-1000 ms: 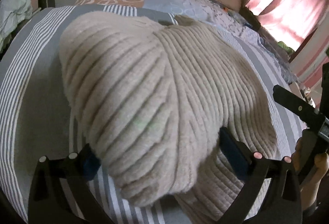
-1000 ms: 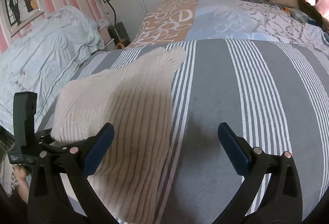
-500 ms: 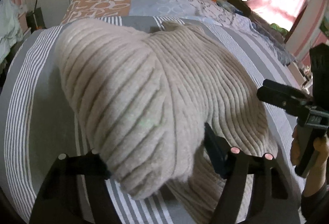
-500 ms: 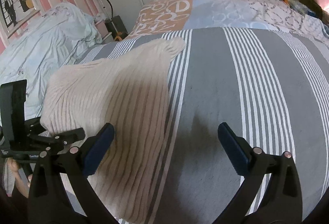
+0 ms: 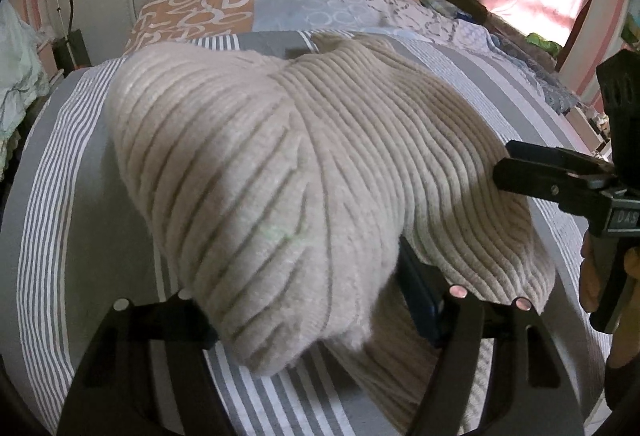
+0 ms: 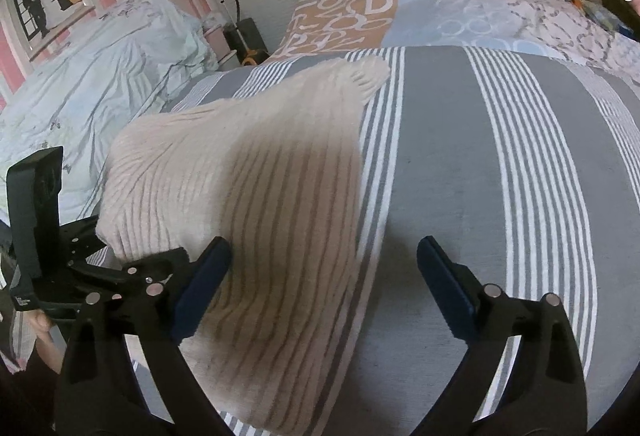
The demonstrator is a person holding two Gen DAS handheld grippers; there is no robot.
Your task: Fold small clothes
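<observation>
Sweater [image 5: 320, 164]: beige ribbed knit, laid on the striped bed [image 6: 460, 156], one near flap clenched and lifted in the left gripper [image 5: 308, 300]. Right gripper [image 6: 324, 276]: jaws released, nothing held, set over the sweater's near right edge. Long axis is judged to run away from both grippers; the free edge lies nearer the right.

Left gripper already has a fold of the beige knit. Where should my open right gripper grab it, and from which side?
Take the beige ribbed knit by its near right edge, coming in from the bare striped bedcover. That long edge lies flat and clear, just ahead of the right gripper, opposite the left gripper.
</observation>
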